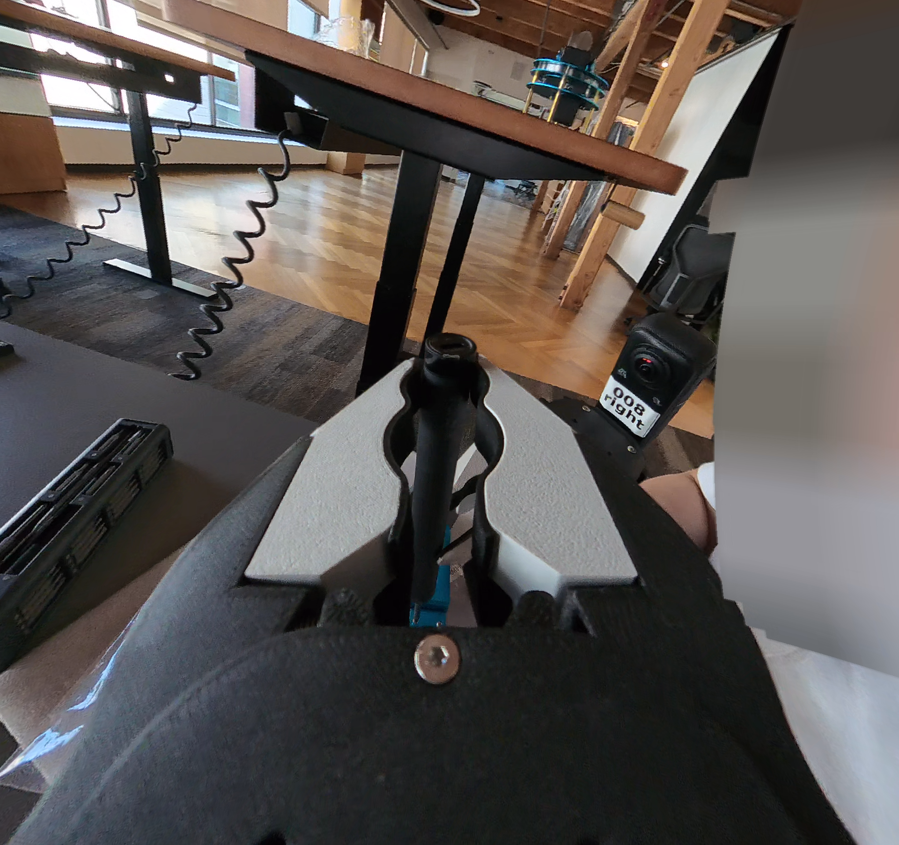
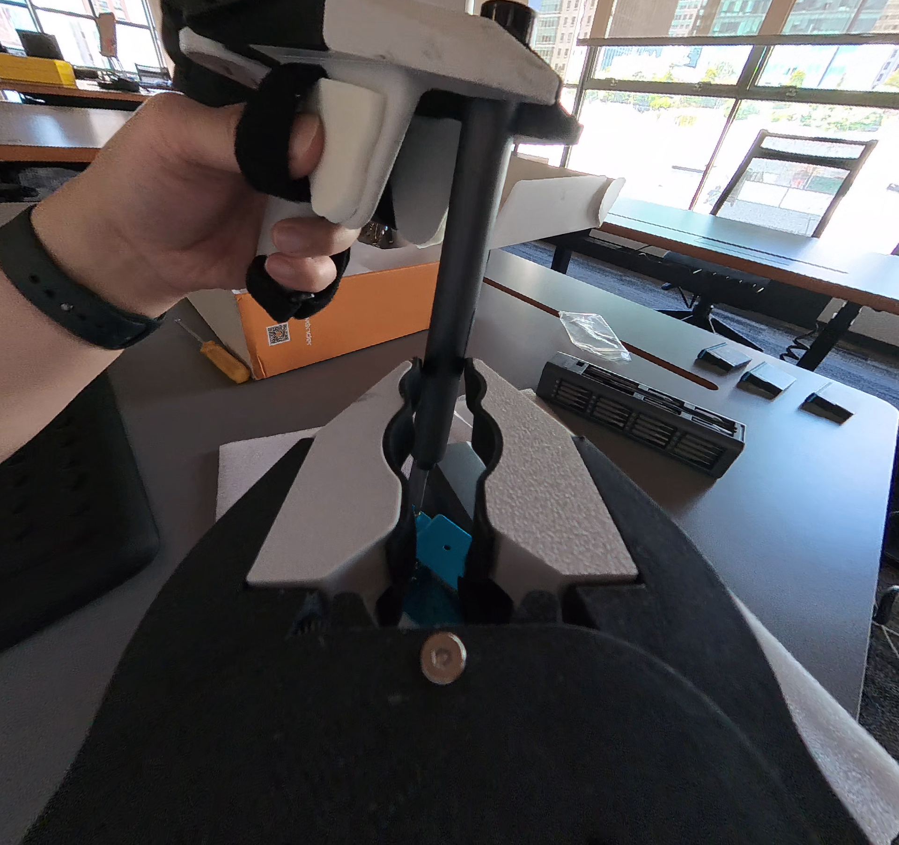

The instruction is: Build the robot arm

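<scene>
We've got the black precision screwdriver (image 1: 440,452) clamped in our left gripper (image 1: 445,383), its bit down on the small blue part (image 2: 440,556) that our right gripper (image 2: 440,383) looks closed around, bit case (image 2: 642,413) lying open nearby.

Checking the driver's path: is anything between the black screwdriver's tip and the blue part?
Nothing visible. The left gripper holds the black screwdriver upright, and its tip comes down onto the blue part clamped in the right gripper.
</scene>
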`<state>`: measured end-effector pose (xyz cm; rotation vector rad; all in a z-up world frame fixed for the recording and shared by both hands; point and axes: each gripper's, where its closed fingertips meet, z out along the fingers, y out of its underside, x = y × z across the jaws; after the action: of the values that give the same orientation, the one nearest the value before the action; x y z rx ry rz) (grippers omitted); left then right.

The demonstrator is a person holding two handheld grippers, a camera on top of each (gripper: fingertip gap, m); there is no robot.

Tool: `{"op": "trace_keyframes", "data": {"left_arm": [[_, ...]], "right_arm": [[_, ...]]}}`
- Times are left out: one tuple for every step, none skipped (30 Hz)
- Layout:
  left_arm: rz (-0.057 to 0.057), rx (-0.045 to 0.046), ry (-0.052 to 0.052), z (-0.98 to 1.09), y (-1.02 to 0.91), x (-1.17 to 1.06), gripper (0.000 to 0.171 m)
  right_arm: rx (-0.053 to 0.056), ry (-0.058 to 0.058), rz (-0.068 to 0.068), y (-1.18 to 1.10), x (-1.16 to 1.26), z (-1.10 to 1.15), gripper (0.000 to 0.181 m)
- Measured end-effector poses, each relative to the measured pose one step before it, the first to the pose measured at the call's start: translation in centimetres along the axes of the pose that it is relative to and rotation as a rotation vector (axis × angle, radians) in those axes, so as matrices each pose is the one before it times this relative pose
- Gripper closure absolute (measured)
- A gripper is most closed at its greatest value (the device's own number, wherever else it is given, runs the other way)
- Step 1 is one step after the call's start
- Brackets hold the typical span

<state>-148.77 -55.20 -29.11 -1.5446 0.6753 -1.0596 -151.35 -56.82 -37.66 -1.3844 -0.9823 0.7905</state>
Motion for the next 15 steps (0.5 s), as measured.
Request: {"op": "trace_keyframes", "data": {"left_arm": [[0.008, -0.00296, -0.015, 0.134, 0.025, 0.126, 0.153], [0.0144, -0.00482, -0.0143, 0.123, 0.049, 0.142, 0.153], [0.0214, -0.00725, -0.0139, 0.084, 0.052, 0.133, 0.153], [0.0208, -0.00651, -0.0131, 0.01, 0.026, 0.074, 0.154], [0.0119, -0.00401, -0.0065, -0.02, 0.03, 0.098, 0.154], [0.003, -0.0008, 0.0006, -0.049, 0.026, 0.1, 0.154], [-0.0033, 0.00398, 0.0037, -0.064, -0.011, 0.07, 0.154], [-0.0064, 0.00865, 0.0067, -0.027, -0.018, 0.076, 0.154], [-0.0016, 0.01019, 0.004, -0.009, -0.006, 0.025, 0.154], [0.0071, 0.00563, -0.0103, -0.067, 0.013, -0.205, 0.154], [-0.0036, -0.00102, -0.0154, -0.101, 0.068, -0.339, 0.155], [-0.0152, -0.00436, 0.0015, -0.107, 0.14, -0.187, 0.155], [-0.0163, -0.00639, 0.0074, -0.083, 0.206, -0.132, 0.155], [-0.0123, -0.00083, 0.0123, -0.034, 0.194, -0.01, 0.154], [0.0023, 0.01656, 0.014, -0.061, -0.04, 0.145, 0.155]], "right_arm": [[-0.0017, 0.0014, 0.0104, -0.004, 0.009, -0.097, 0.164], [-0.0006, 0.0027, 0.012, 0.017, -0.001, -0.081, 0.164], [-0.0004, 0.0033, 0.0147, 0.001, -0.012, -0.049, 0.164], [-0.0006, 0.0022, 0.0119, -0.008, -0.043, -0.046, 0.165], [-0.0024, 0.0017, 0.0055, 0.012, -0.045, -0.022, 0.165], [-0.0018, 0.0019, 0.0003, 0.014, -0.047, -0.026, 0.165], [0.0002, 0.0039, -0.0062, 0.013, -0.051, -0.035, 0.165], [0.0018, 0.0078, -0.0143, 0.004, -0.03, -0.022, 0.165], [0.0013, 0.0085, -0.0144, -0.004, -0.041, -0.028, 0.165], [-0.0011, 0.0028, -0.0044, 0.024, -0.07, 0.002, 0.165], [-0.0013, -0.0055, 0.0058, 0.042, -0.177, -0.003, 0.164], [-0.0001, -0.015, 0.0034, 0.047, -0.304, -0.021, 0.164], [-0.0021, -0.0226, 0.0016, 0.106, -0.476, 0.03, 0.164], [0.0001, 0.0081, 0.0086, 0.102, -0.178, 0.018, 0.164], [0.01, 0.0233, -0.0142, -0.048, 0.012, -0.071, 0.164]]}}
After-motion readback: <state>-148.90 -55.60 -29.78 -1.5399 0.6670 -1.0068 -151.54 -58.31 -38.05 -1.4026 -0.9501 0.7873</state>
